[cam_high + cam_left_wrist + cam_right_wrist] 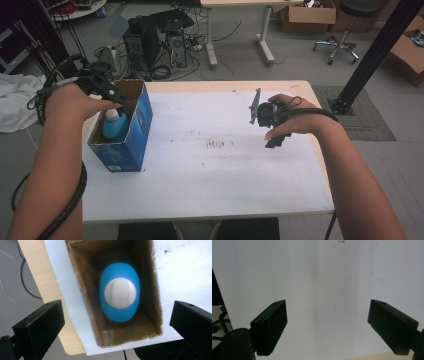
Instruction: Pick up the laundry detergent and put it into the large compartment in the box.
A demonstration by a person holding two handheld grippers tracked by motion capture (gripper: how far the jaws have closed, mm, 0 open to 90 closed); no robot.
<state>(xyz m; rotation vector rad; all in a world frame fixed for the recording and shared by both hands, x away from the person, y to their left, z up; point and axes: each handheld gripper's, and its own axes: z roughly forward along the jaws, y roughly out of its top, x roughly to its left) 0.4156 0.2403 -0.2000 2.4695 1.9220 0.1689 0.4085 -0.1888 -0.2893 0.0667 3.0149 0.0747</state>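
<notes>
While my left gripper (pixel 117 317) hangs jaws spread above the box (pixel 137 130), blue bottle (pixel 120 296) upright inside, I should drop straight, clearing its walls; right gripper (pixel 328 325) spread beside the box over bare desk (pixel 210 165)

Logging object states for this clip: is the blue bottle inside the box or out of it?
Inside. The left gripper view looks down on the blue bottle, white cap up, ringed by the cardboard walls of the box.

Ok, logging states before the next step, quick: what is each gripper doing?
Left gripper: open, above the box holding the blue bottle.
Right gripper: open, holding nothing, over the table.
</notes>
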